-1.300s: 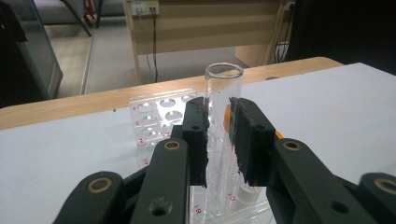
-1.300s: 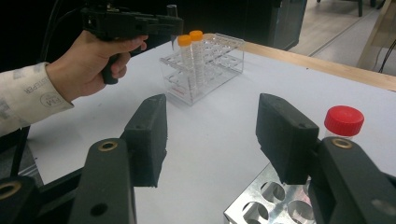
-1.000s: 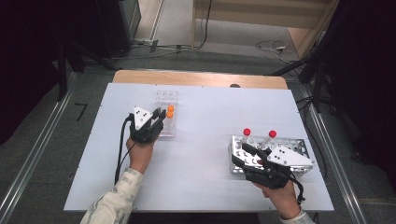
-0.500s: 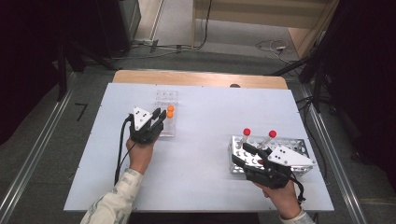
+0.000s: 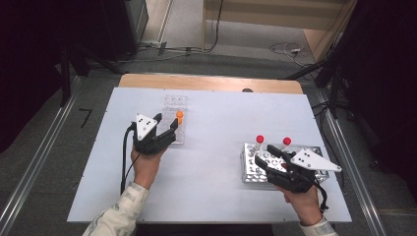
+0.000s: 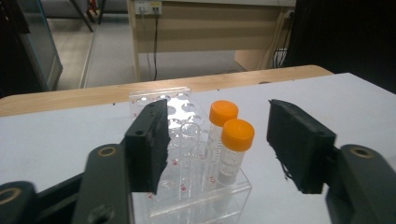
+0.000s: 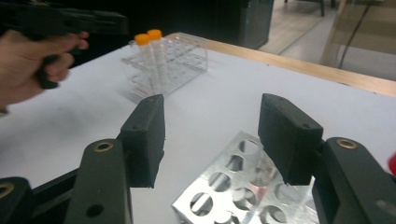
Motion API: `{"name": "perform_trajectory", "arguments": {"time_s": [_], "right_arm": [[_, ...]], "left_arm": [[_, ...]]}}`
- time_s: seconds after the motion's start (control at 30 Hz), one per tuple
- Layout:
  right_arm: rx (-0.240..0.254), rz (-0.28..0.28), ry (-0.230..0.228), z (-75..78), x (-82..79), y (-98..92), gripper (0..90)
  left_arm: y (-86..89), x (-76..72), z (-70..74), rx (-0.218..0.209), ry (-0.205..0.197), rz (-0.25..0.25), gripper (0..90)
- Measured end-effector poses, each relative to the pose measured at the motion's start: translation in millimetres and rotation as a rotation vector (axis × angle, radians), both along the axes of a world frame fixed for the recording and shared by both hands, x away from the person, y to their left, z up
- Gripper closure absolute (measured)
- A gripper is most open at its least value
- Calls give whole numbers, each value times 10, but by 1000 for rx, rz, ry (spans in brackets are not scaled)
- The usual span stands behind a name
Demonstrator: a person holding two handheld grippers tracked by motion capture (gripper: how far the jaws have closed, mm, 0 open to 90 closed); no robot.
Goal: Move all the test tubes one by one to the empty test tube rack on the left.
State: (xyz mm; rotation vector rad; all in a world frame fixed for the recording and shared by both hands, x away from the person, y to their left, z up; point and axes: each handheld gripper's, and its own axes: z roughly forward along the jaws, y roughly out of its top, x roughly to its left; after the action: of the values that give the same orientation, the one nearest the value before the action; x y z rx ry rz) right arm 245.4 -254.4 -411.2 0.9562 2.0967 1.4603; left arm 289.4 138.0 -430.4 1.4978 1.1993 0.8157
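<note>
Tubes with orange caps (image 6: 237, 134) stand upright in a clear rack (image 6: 187, 154), two of them side by side at its near corner. They are round, see-through plastic with smooth matte screw caps; the rack is glossy acrylic, box-shaped, with rows of round holes in its top plate. The left tool (image 6: 217, 140) sits just in front of them. Its flat, black, blocky pads stand apart, released, and have just been opening; the nearer tube stands in the gap between the pads, touched by neither. In the high view the left tool (image 5: 166, 130) lies at the rack's near edge, with one orange cap (image 5: 179, 114) showing just past it.

Nearer the person, on the right, the right tool (image 7: 210, 140) hovers over a metal rack (image 7: 243, 196), dull silver sheet pierced with big round holes. Its jaws are parted too and have just been opening a little, with nothing between them. In the high view two tubes with red caps (image 5: 259, 139) rise from the far side of that metal rack (image 5: 252, 169), just ahead of the right tool (image 5: 268, 164).

The desk (image 5: 216, 118) is a smooth, pale, matte sheet with a wooden strip along its far edge. Bare surface lies wide between the two racks, and both stand well in from the desk's edges. Beyond the far edge lies grey floor (image 5: 236, 44) with cables.
</note>
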Motion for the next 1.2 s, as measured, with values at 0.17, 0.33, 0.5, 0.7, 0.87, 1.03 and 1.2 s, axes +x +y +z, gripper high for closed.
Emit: {"name": "perform_trajectory", "arguments": {"time_s": [0.17, 0.33, 0.5, 0.7, 0.87, 1.03, 1.2], "right_arm": [[-18, -45, 7, -73, 79, -32, 389], [-72, -95, -9, -173, 179, 26, 388], [-96, -131, 11, -264, 317, 81, 402], [-107, -162, 22, -296, 378, 123, 461], [-132, -174, 35, -313, 418, 191, 504], [-150, -188, 52, -325, 448, 230, 554], [-162, -198, 60, -318, 455, 265, 591]], "left_arm": [[-67, -119, 40, 9, 10, -34, 274], [-142, -221, 53, 17, 11, -69, 265], [-198, -265, 55, 17, 11, -90, 264], [-250, -280, 24, 21, 21, -108, 265], [-293, -280, -5, 32, 32, -123, 265], [-301, -293, 1, 27, 31, -126, 265], [-303, -293, -3, 30, 34, -129, 265]]}}
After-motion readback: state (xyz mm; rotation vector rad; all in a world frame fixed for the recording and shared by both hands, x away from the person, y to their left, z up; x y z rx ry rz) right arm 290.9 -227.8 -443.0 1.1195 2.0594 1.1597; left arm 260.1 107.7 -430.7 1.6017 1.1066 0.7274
